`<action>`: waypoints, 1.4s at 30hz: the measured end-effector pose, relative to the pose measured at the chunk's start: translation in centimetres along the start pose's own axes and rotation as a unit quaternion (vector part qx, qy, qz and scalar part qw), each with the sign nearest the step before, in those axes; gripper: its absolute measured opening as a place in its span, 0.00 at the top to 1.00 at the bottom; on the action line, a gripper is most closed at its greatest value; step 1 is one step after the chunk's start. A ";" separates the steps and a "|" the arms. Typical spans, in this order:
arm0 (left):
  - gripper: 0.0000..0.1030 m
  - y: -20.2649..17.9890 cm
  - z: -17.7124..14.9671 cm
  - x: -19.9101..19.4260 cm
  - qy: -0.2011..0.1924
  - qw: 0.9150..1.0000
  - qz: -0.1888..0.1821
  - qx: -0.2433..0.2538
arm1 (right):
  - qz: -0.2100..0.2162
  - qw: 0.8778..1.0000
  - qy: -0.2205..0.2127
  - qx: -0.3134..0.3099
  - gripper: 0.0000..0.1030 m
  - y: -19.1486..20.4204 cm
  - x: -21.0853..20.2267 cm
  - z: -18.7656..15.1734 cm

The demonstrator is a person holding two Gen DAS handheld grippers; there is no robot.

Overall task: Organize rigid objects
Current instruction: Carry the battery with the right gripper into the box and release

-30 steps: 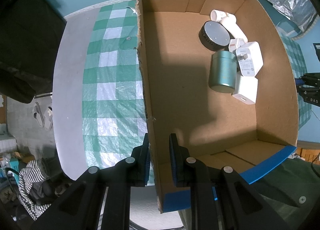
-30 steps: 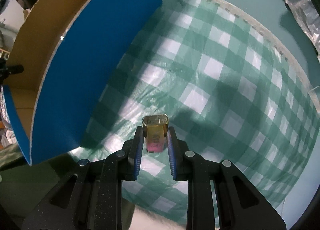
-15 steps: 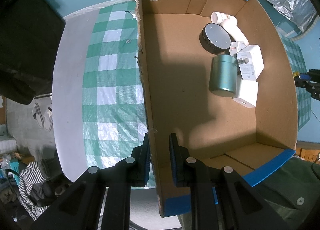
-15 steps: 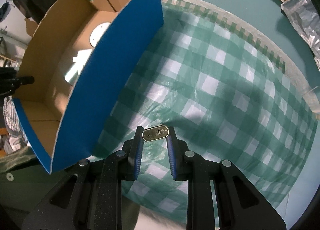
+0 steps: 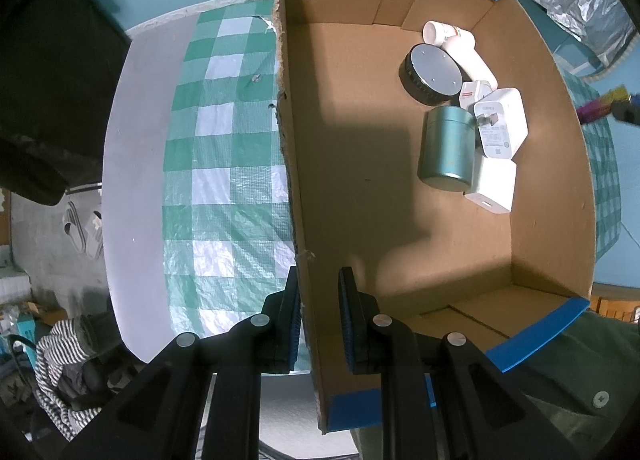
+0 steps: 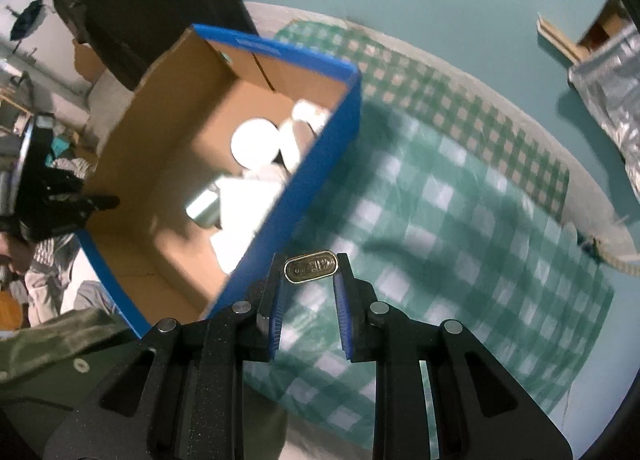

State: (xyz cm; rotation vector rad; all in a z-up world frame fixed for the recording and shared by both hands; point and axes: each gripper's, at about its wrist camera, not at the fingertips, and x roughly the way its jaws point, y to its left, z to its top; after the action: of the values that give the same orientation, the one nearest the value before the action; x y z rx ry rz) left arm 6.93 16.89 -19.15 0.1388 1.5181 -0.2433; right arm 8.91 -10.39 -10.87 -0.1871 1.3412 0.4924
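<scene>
Metal-capped and small, the lighter [image 6: 311,269] is clamped between the blue pads of the right gripper [image 6: 310,292], seen end-on, and is held in the air above the checked tablecloth [image 6: 460,220], just outside the blue outer wall of the cardboard box [image 6: 316,164]. Only the tips of the pads are seen to bear on it, so the hold is judged shallow; a slip is possible if the gripper is swung or tilted sharply. The box wall stands close beside the held item, and a strike against its rim is judged likely if the crossing is made too low.

Inside the box, a green tin [image 5: 450,148], a black round puck [image 5: 434,74], white chargers [image 5: 498,128] and a white bottle [image 5: 460,48] are crowded against the wall nearest the lighter. A drop from height onto this cluster could make the lighter bounce or wedge among them; the open floor beyond is judged the safer spot.

The left gripper [image 5: 319,320] is closed on the opposite, torn cardboard wall. That edge is ragged, and further tearing or a shift of the box is possible if it is pulled.
</scene>
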 end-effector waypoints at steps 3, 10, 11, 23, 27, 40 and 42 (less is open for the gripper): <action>0.83 0.0 0.1 0.0 -0.001 1.000 0.000 0.001 | 0.000 1.000 -0.006 -0.021 0.79 1.0 -0.5 1.6; 0.83 -0.2 0.1 0.1 0.000 1.000 0.003 0.006 | -0.003 0.998 -0.011 -0.065 0.79 3.2 0.0 5.0; 0.83 -0.2 0.1 0.1 0.000 1.000 0.004 0.007 | -0.003 0.997 -0.011 -0.073 0.79 3.6 0.2 5.5; 0.83 -0.3 0.3 0.1 -0.002 1.000 0.004 0.005 | -0.004 0.994 0.013 -0.110 0.79 6.0 4.6 8.6; 0.83 -0.3 0.4 0.1 -0.003 1.000 0.004 0.005 | -0.005 0.994 0.034 -0.108 0.79 6.0 6.1 8.8; 0.83 -0.4 0.6 0.0 -0.004 1.000 0.007 0.006 | -0.014 0.997 0.026 -0.072 0.50 6.0 5.2 8.6; 0.83 -0.4 0.8 -0.1 -0.006 1.000 0.010 0.006 | -0.015 0.998 0.021 -0.060 0.43 5.7 4.5 8.5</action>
State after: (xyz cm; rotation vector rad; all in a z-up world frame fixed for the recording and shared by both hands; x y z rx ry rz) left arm 7.57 16.29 -18.97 0.1618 1.5037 -0.2357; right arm 14.50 -0.83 -12.35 -0.3184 1.3491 0.5470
